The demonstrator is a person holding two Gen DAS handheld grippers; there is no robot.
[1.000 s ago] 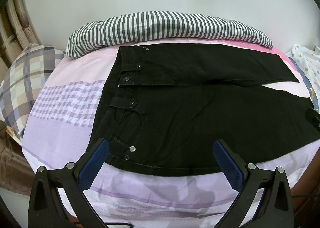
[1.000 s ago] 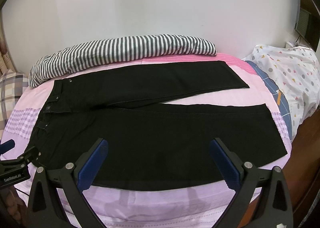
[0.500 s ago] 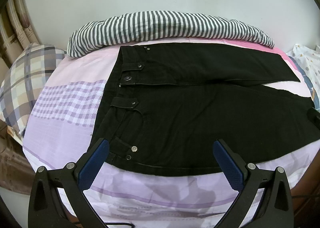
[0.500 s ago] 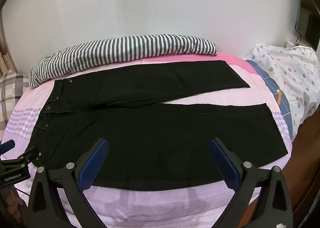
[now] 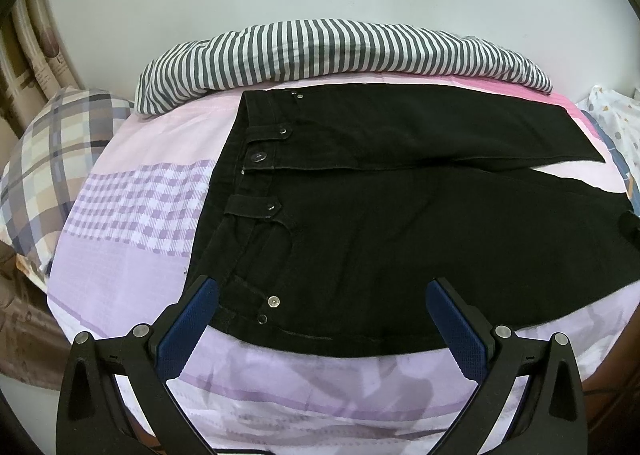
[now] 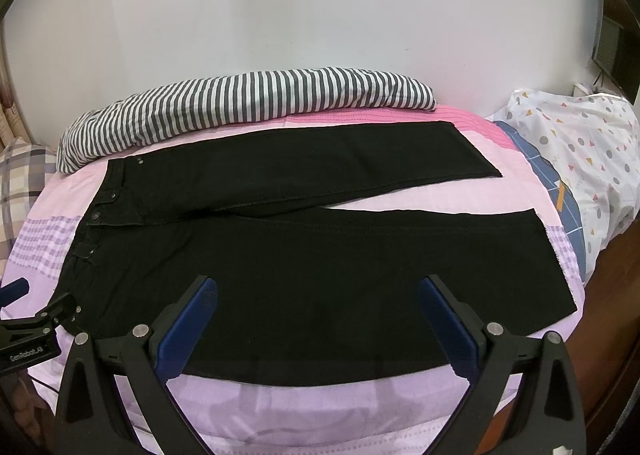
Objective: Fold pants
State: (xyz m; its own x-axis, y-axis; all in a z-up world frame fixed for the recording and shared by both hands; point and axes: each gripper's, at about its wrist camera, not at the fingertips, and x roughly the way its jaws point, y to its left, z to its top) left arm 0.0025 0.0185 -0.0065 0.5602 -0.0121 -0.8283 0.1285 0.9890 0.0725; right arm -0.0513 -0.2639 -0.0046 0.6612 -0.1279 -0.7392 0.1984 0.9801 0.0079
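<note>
Black pants (image 5: 400, 223) lie flat on the bed, waistband to the left, both legs spread to the right; they also show in the right wrist view (image 6: 320, 263). My left gripper (image 5: 322, 295) is open and empty, hovering over the near waist corner and pocket rivets. My right gripper (image 6: 318, 295) is open and empty, above the near leg's lower edge. The left gripper's body (image 6: 36, 335) shows at the left edge of the right wrist view.
A pink and purple bedsheet (image 5: 132, 215) covers the bed. A striped bolster (image 5: 340, 51) lies along the white wall. A plaid pillow (image 5: 48, 163) is at the left, a dotted pillow (image 6: 580, 159) at the right. The bed's wooden edge (image 6: 612, 315) drops off at the right.
Both views have shifted only slightly; the pants lie as before and both grippers stay open.
</note>
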